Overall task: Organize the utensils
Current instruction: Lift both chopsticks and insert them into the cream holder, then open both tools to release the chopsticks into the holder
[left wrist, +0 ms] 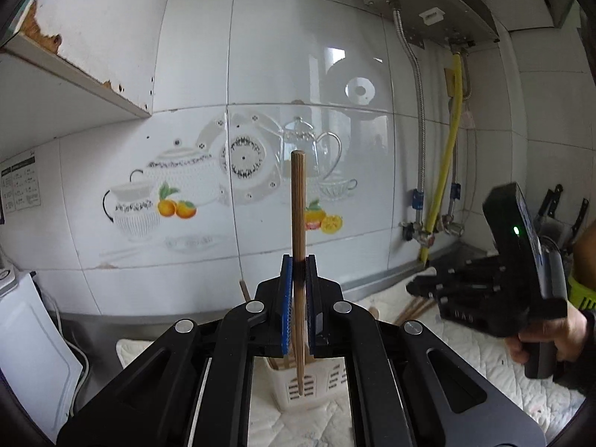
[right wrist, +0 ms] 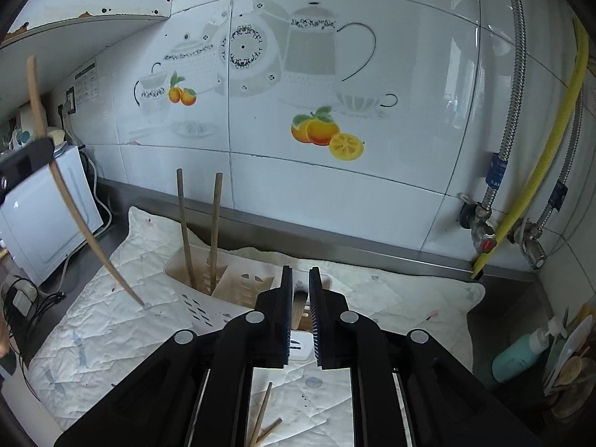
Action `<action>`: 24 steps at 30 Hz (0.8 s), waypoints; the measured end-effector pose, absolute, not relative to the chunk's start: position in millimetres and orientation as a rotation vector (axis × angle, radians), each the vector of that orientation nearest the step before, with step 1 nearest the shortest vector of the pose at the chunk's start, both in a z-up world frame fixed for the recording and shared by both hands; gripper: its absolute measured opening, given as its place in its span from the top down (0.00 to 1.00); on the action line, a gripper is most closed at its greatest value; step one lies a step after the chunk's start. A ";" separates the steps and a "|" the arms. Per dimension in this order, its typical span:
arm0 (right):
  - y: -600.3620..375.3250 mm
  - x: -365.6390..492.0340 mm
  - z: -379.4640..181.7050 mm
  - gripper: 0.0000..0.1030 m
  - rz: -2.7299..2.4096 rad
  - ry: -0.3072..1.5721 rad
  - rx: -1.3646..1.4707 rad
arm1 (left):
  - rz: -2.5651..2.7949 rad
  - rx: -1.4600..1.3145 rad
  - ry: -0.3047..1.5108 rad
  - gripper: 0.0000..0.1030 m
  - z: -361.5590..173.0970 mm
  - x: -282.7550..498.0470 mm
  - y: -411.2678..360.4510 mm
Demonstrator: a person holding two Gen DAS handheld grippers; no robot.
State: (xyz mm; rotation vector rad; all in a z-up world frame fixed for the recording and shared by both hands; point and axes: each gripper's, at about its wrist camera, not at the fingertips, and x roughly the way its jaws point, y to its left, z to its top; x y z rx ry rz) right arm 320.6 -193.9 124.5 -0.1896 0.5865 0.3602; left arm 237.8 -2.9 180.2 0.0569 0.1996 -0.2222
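My left gripper (left wrist: 298, 260) is shut on a wooden chopstick (left wrist: 298, 205) and holds it upright above a white slotted utensil holder (left wrist: 316, 385). In the right wrist view that chopstick (right wrist: 67, 186) hangs at the far left, its tip over the white quilted cloth (right wrist: 111, 335). The holder (right wrist: 208, 298) has two chopsticks (right wrist: 199, 231) standing in its left compartment. My right gripper (right wrist: 299, 279) is open and empty, just over the holder's right side. Loose chopsticks (right wrist: 262, 421) lie on the cloth under it.
A white appliance (right wrist: 41, 223) with cables stands at the left. Pipes, valves and a yellow hose (right wrist: 529, 186) run down the tiled wall at the right. A teal pump bottle (right wrist: 521, 354) and spoons sit at the far right. A shelf (left wrist: 74, 74) overhangs upper left.
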 end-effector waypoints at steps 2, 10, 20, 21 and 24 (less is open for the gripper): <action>-197.0 319.3 123.6 0.77 0.363 0.576 -0.184 | -0.211 0.054 0.181 0.96 188.3 251.8 -5.4; -211.1 287.8 127.5 0.70 0.361 0.488 -0.222 | -0.162 0.053 0.178 0.96 180.6 298.0 -15.6; -225.3 227.8 97.0 0.68 0.404 0.469 -0.185 | -0.187 -0.003 0.310 0.94 132.2 323.1 -5.3; -226.3 221.1 89.7 0.68 0.399 0.476 -0.183 | -0.192 -0.002 0.317 0.94 130.2 322.4 -5.3; -227.9 202.9 69.9 0.68 0.391 0.498 -0.178 | -0.197 -0.006 0.323 0.91 127.9 315.7 -4.0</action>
